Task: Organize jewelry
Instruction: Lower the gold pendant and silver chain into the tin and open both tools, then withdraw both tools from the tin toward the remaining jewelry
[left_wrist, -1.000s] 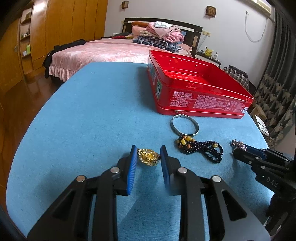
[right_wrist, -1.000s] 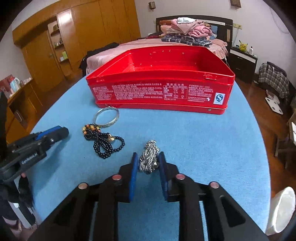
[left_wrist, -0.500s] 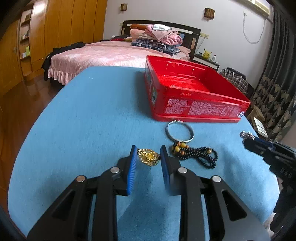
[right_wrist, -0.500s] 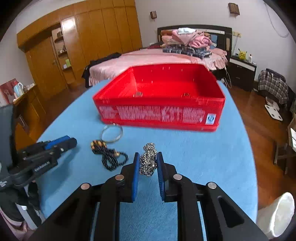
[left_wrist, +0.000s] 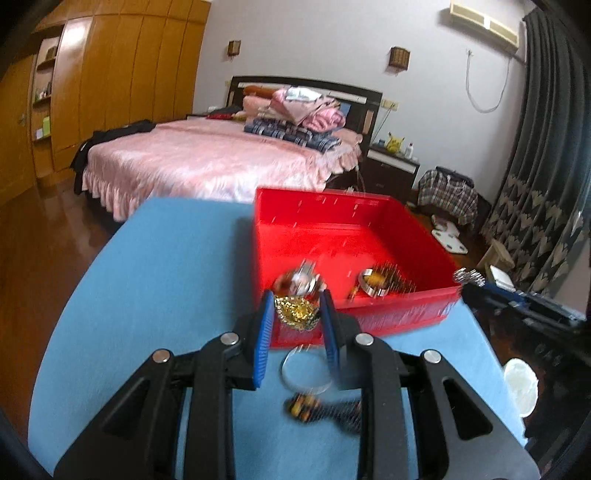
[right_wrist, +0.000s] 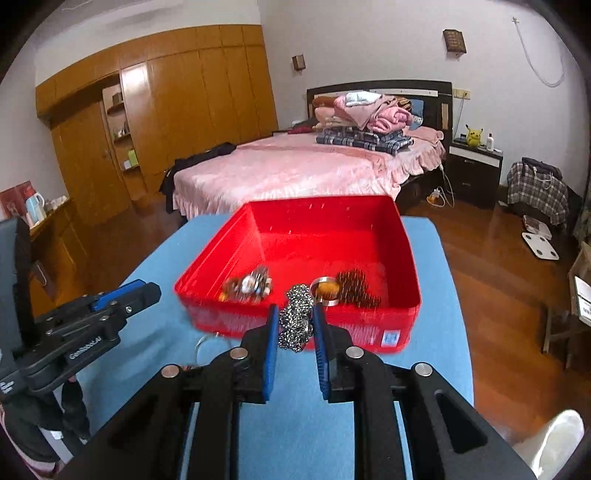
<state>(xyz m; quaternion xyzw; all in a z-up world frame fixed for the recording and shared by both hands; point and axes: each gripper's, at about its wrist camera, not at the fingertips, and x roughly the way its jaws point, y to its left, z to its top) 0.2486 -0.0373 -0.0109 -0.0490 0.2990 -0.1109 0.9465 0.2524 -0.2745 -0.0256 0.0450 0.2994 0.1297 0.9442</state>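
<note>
My left gripper (left_wrist: 296, 310) is shut on a gold ornament (left_wrist: 295, 313), held in the air in front of the red tin box (left_wrist: 369, 236). My right gripper (right_wrist: 295, 325) is shut on a bunched silver chain (right_wrist: 295, 321), also raised before the red tin box (right_wrist: 332, 229). Several jewelry pieces lie inside the box near its front wall. On the blue tablecloth (left_wrist: 166, 277) below the left gripper lie a silver bangle (left_wrist: 306, 373) and a black bead bracelet (left_wrist: 325, 408), both blurred. The left gripper (right_wrist: 122, 299) shows at the left of the right wrist view.
The table is round with a drop-off on every side. A pink bed (right_wrist: 295, 166) stands beyond it, a wooden wardrobe (right_wrist: 166, 110) at the left, a nightstand (right_wrist: 474, 166) and bags on the wooden floor at the right. A white bin (left_wrist: 521, 384) sits below the table's right edge.
Both grippers have risen off the tablecloth with their pieces and now look down into the red box. The bangle and bead bracelet have slid toward the bottom of the left wrist view.
</note>
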